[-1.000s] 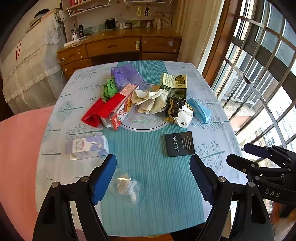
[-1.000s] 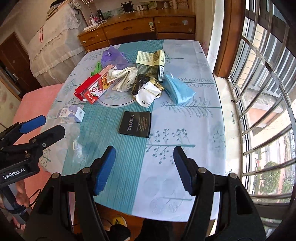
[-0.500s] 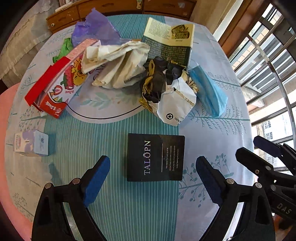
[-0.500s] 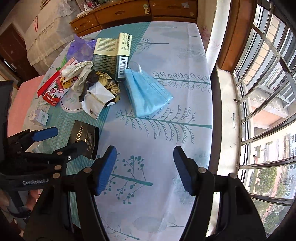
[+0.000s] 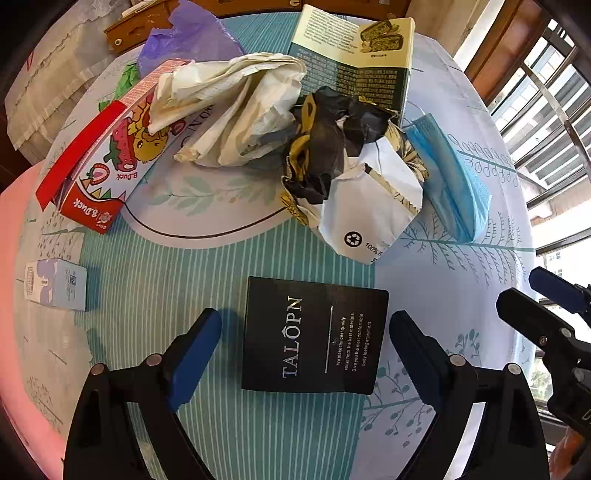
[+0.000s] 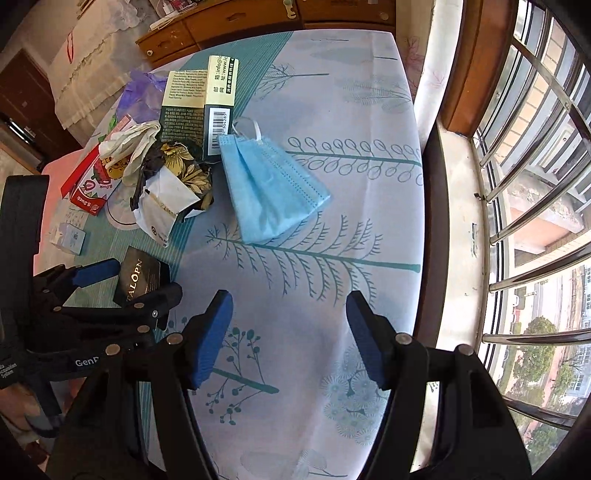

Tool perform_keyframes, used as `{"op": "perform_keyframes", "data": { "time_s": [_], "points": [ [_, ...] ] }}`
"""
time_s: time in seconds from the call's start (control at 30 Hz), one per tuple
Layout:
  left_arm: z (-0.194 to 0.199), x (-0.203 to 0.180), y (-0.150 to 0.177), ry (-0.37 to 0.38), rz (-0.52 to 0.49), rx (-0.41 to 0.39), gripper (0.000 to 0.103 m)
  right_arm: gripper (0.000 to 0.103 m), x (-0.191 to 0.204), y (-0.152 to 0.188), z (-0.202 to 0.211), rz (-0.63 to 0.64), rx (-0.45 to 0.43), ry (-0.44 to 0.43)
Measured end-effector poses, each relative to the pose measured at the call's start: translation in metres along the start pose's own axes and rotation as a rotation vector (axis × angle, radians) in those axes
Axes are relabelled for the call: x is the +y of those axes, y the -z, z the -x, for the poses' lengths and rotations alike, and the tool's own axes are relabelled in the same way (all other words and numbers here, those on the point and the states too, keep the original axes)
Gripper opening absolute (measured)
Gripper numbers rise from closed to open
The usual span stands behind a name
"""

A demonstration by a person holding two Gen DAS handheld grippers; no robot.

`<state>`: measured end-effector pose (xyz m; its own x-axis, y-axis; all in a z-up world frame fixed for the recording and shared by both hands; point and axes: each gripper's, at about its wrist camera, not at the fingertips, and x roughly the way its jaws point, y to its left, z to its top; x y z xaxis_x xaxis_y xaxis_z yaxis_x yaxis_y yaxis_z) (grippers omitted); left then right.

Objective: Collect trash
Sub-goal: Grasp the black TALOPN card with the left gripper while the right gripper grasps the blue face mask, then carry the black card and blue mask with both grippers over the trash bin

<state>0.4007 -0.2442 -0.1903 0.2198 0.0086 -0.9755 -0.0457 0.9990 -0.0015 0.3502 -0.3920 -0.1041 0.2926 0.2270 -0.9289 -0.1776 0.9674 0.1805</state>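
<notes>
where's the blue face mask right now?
The mask lies flat on the tablecloth, ahead of the right claw. The green box and crumpled bag lie to its left in the right wrist view.

A lived-in home room: patterned tablecloth (image 6: 332,92) on the table, wooden drawer chest (image 6: 236,18) at the wall, lace-trimmed cover (image 6: 92,55) over furniture, barred bay window (image 6: 528,177) overlooking buildings.
</notes>
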Motion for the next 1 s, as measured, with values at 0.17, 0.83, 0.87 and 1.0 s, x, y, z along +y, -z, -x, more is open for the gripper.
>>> {"op": "perform_keyframes", "data": {
  "time_s": [0.17, 0.83, 0.87, 1.0],
  "points": [
    [0.009, 0.009, 0.006, 0.030, 0.024, -0.006, 0.071, 0.062, 0.005, -0.024, -0.009, 0.022, 0.002, -0.019],
    [0.068, 0.083, 0.004, 0.088, 0.164, -0.134, 0.070, 0.024, 0.032, -0.076, -0.055, 0.174, -0.007, 0.110],
    [0.073, 0.086, 0.006, 0.090, 0.164, -0.137, 0.070, 0.015, 0.030, -0.076, -0.054, 0.158, -0.001, 0.092],
    [0.087, 0.089, 0.009, 0.100, 0.150, -0.146, 0.070, 0.006, 0.029, -0.070, -0.041, 0.103, 0.000, 0.071]
  ]
}}
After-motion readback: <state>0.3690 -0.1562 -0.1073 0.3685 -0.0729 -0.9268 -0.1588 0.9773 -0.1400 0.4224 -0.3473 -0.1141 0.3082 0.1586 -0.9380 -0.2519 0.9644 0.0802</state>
